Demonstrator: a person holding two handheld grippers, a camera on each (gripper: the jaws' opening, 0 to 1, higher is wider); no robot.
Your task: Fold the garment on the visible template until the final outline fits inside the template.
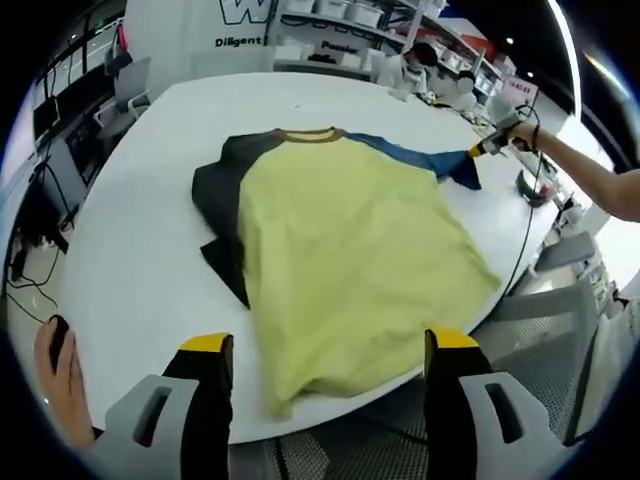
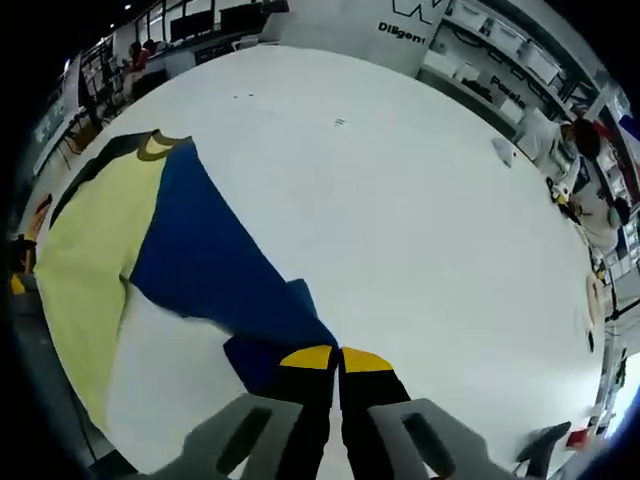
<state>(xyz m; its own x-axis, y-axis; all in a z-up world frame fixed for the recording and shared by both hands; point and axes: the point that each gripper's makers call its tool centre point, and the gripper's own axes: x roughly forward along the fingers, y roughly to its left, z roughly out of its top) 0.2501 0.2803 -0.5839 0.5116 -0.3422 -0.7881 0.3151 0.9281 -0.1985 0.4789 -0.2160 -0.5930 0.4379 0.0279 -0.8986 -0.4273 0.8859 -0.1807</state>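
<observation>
Right gripper view: gripper (image 2: 336, 357) pinches sleeve (image 2: 215, 265).

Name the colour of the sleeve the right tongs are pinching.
Dark blue sleeve, clearest in the right gripper view.

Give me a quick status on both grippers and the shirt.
Left gripper open, hovering at the shirt hem. Right gripper shut on the blue sleeve, pulled out across the table. Nothing in the way.

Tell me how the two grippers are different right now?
The left gripper has its jaws wide apart and holds nothing; the right gripper is pinched shut on the blue sleeve. The left hovers past the shirt's hem; the right stretches the sleeve sideways. Both have yellow tips.
</observation>
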